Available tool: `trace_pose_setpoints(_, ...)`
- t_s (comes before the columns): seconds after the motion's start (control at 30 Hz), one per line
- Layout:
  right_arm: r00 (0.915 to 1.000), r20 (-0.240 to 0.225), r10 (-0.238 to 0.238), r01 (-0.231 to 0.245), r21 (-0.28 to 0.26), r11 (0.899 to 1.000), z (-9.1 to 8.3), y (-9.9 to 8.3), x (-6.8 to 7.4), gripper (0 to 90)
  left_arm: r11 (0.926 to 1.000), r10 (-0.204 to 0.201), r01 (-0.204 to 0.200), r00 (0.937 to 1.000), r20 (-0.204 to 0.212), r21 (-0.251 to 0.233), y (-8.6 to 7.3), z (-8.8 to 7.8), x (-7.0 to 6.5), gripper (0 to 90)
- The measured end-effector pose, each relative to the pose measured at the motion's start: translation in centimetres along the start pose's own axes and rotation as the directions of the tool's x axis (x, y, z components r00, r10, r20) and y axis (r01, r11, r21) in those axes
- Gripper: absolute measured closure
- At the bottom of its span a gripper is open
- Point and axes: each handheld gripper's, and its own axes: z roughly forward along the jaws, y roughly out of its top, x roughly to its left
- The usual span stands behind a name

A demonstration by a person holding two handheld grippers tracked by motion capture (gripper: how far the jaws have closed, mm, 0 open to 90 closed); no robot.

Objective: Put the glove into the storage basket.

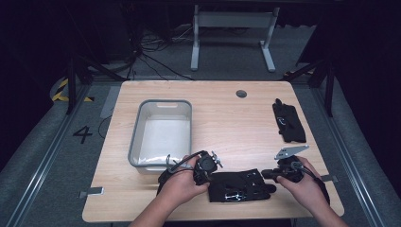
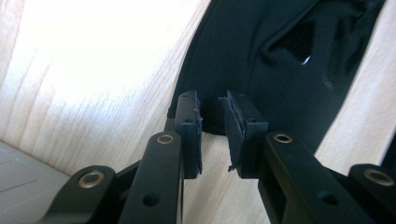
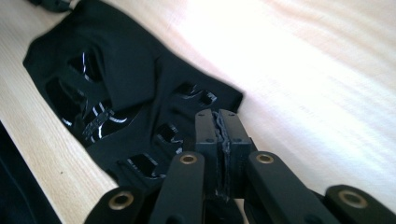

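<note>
So from the high view, a black glove (image 1: 241,186) with shiny patches lies flat near the front edge of the wooden counter (image 1: 227,123), between the left hand-held gripper (image 1: 204,171) and the right hand-held gripper (image 1: 279,173). A second black glove (image 1: 288,122) sits well apart at the right, and a grey bin (image 1: 162,134) at the left. Left gripper view: its jaws are spread a bit, right at the glove's edge (image 2: 280,70). Right gripper view: its jaws are pressed together beside the glove's fingers; can't tell if any fabric is pinched.
</note>
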Motion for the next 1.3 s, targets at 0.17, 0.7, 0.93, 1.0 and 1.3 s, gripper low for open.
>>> trace_pose_setpoints(0.17,0.9998,0.015,-0.015,0.015,-0.053,0.998,-1.0,0.2,-1.0,85.8,0.9978,-0.021,0.022,0.9997,0.015,-0.062,-0.1,-1.1,0.3,71.6)
trace_pose_setpoints(0.7,0.9994,0.034,0.004,0.001,-0.163,0.987,-2.8,0.7,-4.2,78.5,0.9732,-0.117,0.130,0.9899,0.081,-0.189,-1.5,-3.9,1.4,63.8)
trace_pose_setpoints(0.93,0.9974,0.063,0.034,-0.022,-0.179,0.984,-2.8,1.5,-6.2,75.4,0.9717,-0.123,0.139,0.9880,0.094,-0.191,-1.6,-4.1,1.6,62.6)
trace_pose_setpoints(1.0,0.9955,0.075,0.059,-0.044,-0.191,0.981,-3.0,1.8,-7.1,73.9,0.9712,-0.122,0.137,0.9885,0.090,-0.195,-1.6,-4.1,1.7,60.8)
trace_pose_setpoints(1.3,0.9577,0.199,0.208,-0.165,-0.215,0.963,-1.5,3.3,-13.5,60.8,0.9718,-0.117,0.133,0.9888,0.093,-0.194,-1.6,-4.1,1.9,60.2)
